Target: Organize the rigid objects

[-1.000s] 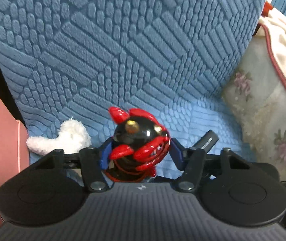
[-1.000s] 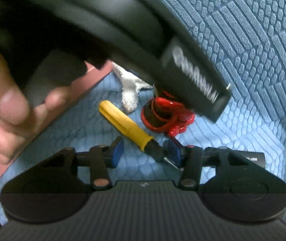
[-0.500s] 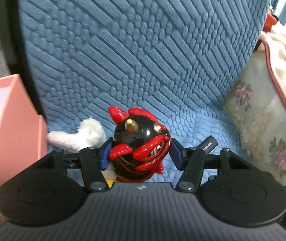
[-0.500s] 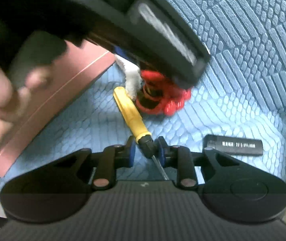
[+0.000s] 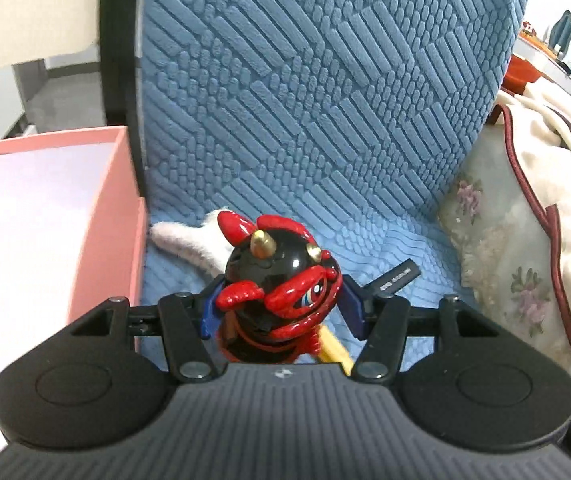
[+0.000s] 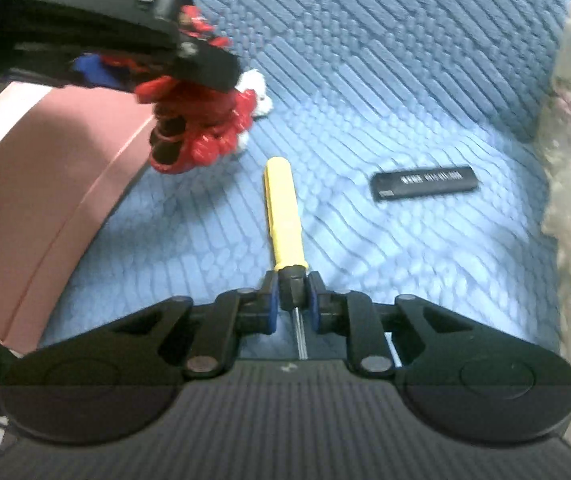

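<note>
My left gripper is shut on a black and red figurine with gold horns and holds it above the blue seat, beside the pink box. The figurine also shows in the right wrist view, raised at upper left. My right gripper is shut on the black collar of a yellow-handled screwdriver that lies on the seat. A black stick-shaped device lies on the seat to the right, and shows in the left wrist view.
A white plush toy lies at the seat's back by the box. The blue textured chair back rises behind. A floral cushion and cream cloth border the seat on the right. The pink box stands to the left of the seat.
My left gripper lifted the figurine and moved left, so the pink box's open top came into view. My right gripper closed on the screwdriver's collar.
</note>
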Tool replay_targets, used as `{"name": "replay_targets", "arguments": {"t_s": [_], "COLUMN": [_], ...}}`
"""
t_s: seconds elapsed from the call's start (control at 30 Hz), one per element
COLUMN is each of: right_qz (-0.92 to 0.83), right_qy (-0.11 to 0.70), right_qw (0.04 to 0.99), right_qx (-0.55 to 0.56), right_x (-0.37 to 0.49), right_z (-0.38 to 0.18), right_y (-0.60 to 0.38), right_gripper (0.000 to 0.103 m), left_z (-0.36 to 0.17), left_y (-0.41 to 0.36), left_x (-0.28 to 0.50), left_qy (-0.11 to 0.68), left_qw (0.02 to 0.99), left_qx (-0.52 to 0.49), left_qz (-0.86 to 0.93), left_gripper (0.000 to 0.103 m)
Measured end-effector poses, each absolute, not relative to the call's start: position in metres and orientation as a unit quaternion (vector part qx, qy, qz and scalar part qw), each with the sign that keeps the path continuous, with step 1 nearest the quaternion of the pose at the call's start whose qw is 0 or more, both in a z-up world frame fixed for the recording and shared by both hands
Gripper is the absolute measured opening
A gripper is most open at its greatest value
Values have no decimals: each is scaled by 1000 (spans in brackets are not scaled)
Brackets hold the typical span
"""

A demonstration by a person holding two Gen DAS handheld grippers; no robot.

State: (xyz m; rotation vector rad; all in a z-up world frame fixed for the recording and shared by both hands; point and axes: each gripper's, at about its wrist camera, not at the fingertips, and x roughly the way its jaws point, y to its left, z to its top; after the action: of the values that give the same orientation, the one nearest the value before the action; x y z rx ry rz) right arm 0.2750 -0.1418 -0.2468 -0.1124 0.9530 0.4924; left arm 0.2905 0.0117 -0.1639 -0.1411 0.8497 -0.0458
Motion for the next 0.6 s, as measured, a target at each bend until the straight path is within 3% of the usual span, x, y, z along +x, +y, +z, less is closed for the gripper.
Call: {"name": "replay_targets", "arguments": {"t_s": [0.6], "right_qz": [113], "right_qy": [452], "right_qw": [885], "right_qx": [6], "right_x": [187], "right_z": [-235], "right_y": [-165], "right_gripper": [19], "left_z": [-185], "left_y": [-11], "left_x": [210], "left_qy": [417], "left_qw": [907], "left_qx": [-46], "left_qz": [-42], "left_gripper": [64]}}
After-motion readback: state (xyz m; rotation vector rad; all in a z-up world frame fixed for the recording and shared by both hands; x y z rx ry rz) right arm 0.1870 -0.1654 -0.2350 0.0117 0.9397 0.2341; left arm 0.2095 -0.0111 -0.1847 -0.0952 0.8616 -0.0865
